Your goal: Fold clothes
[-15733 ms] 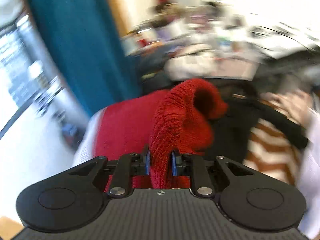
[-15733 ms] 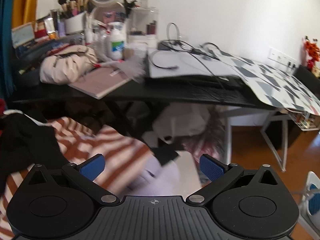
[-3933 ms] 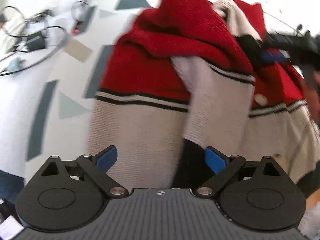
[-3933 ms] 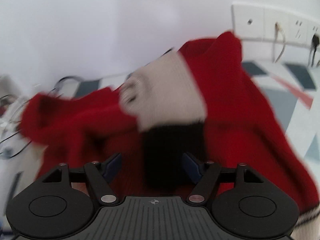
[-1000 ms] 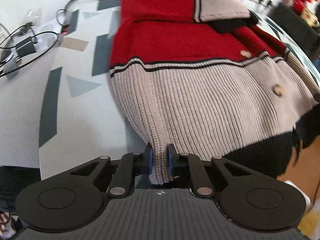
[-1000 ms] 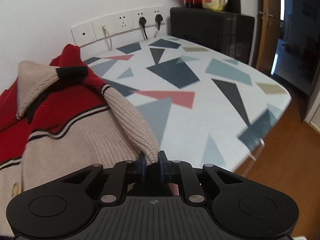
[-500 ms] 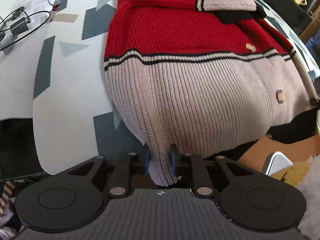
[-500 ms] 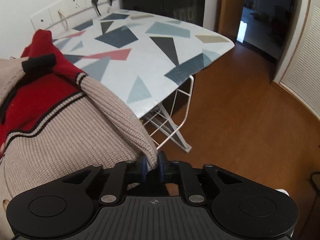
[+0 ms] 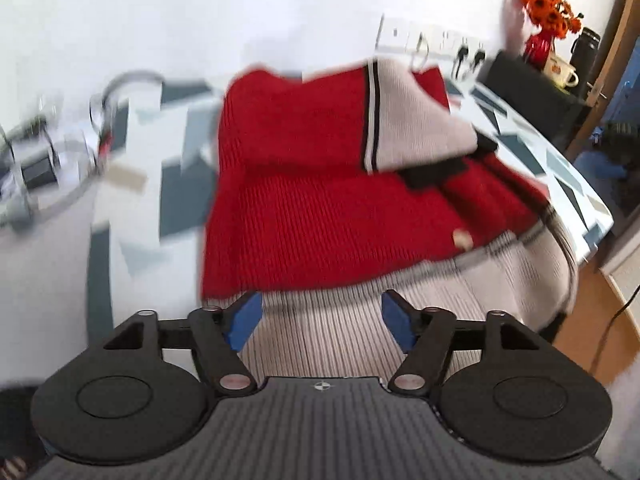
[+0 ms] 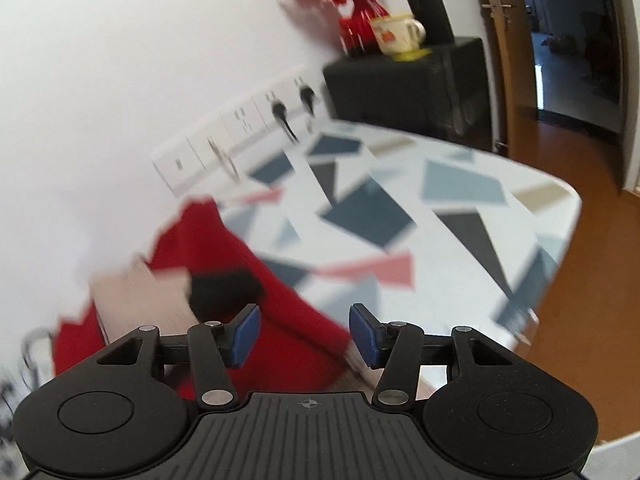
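Note:
A knitted cardigan (image 9: pixel 320 216), red above and beige below with black stripes, lies spread on the patterned table (image 9: pixel 132 200), its beige hem hanging toward me over the near edge. One sleeve (image 9: pixel 416 120) is folded across the chest. My left gripper (image 9: pixel 322 318) hovers above the hem with its jaws opening and nothing pressed between the blue pads. In the right wrist view the cardigan (image 10: pixel 240 280) lies below my right gripper (image 10: pixel 305 336), whose jaws are also opening, clear of the fabric.
Cables (image 9: pixel 52 160) lie on the table to the left. Wall sockets (image 10: pixel 240 136) run behind the table (image 10: pixel 460 216). A black cabinet (image 10: pixel 408 80) carries a red vase of orange flowers (image 10: pixel 360 4) and a mug (image 10: pixel 396 34). Wooden floor (image 10: pixel 580 320) and a doorway lie to the right.
Both grippers let go of the cardigan's beige hem corners, opened and rose. The hem dropped back over the table edge.

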Demonstrator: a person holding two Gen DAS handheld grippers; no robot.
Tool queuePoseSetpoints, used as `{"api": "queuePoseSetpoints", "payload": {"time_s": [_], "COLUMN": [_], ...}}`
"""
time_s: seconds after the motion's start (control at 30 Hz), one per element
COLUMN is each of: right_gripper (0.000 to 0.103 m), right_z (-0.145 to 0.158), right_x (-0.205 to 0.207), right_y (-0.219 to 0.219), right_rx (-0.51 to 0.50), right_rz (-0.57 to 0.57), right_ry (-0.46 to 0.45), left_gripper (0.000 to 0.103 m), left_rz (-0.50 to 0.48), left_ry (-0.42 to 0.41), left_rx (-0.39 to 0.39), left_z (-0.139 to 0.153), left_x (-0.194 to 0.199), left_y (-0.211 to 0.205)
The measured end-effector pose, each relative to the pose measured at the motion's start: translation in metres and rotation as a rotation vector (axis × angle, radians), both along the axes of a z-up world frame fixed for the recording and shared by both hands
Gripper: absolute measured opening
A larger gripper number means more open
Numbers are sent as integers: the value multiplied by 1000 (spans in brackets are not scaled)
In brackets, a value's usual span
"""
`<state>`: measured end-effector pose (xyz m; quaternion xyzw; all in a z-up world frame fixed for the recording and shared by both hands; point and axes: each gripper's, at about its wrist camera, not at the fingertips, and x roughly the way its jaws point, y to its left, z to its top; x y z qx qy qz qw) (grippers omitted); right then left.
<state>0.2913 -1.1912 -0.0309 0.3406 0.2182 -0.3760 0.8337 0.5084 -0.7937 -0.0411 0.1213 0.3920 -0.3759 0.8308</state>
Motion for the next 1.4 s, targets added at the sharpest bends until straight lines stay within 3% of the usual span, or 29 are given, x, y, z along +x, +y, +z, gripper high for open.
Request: {"api": "queuePoseSetpoints", "payload": {"time_s": [0.13, 0.2, 0.3, 0.47, 0.53, 0.57, 0.67, 0.8, 0.87, 0.93, 1.0, 1.03, 1.07, 1.1, 1.17, 1.27, 1.4], "right_gripper": [48, 54, 56, 67, 86, 89, 92, 94, 95, 95, 95, 95, 95, 95, 95, 94, 93], "right_z": [43, 58, 59, 13, -8, -18, -46, -72, -82, -91, -100, -103, -106, -108, -111, -109, -85], "right_x": [37, 59, 89, 135, 150, 155, 163, 162, 163, 166, 167, 167, 168, 168, 170, 176, 181], "right_y": [-28, -40, -54, -78, -94, -102, -132, -180, -197, -211, -220, -224, -226, -227, -227, -223, -201], "right_rx": [-94, -138, -150, -145, -156, -156, -148, -75, -51, -27, 4, 22, 34, 39, 38, 30, -27], "right_rz": [50, 108, 200, 335, 332, 309, 258, 236, 226, 220, 220, 222, 228, 235, 242, 268, 337], "right_ry": [-72, -102, -117, -23, 54, 97, 182, 161, 160, 168, 175, 175, 172, 172, 182, 199, 152], "left_gripper": [80, 90, 97, 97, 97, 97, 97, 97, 97, 87, 47, 40, 25, 17, 15, 12, 12], "left_rz": [10, 18, 49, -30, -64, -89, -174, -274, -276, -222, -124, -70, -37, -8, 50, 161, 585], "left_ry": [-111, -149, -183, -141, -169, -188, -245, -337, -357, -320, -278, -252, -219, -184, -147, -191, -285], "left_rx": [-37, -50, -8, 37, 60, 79, 142, 243, 288, 297, 279, 266, 237, 205, 134, 29, -121], "left_z": [16, 21, 12, -12, -18, -22, -35, -56, -67, -74, -75, -73, -67, -61, -43, -7, 43], "left_x": [4, 5, 4, 0, -3, -6, -16, -23, -18, -6, 6, 12, 18, 23, 34, 53, 100], "left_y": [-24, -39, -68, -130, -170, -193, -258, -329, -350, -357, -353, -350, -346, -341, -328, -298, -201]}}
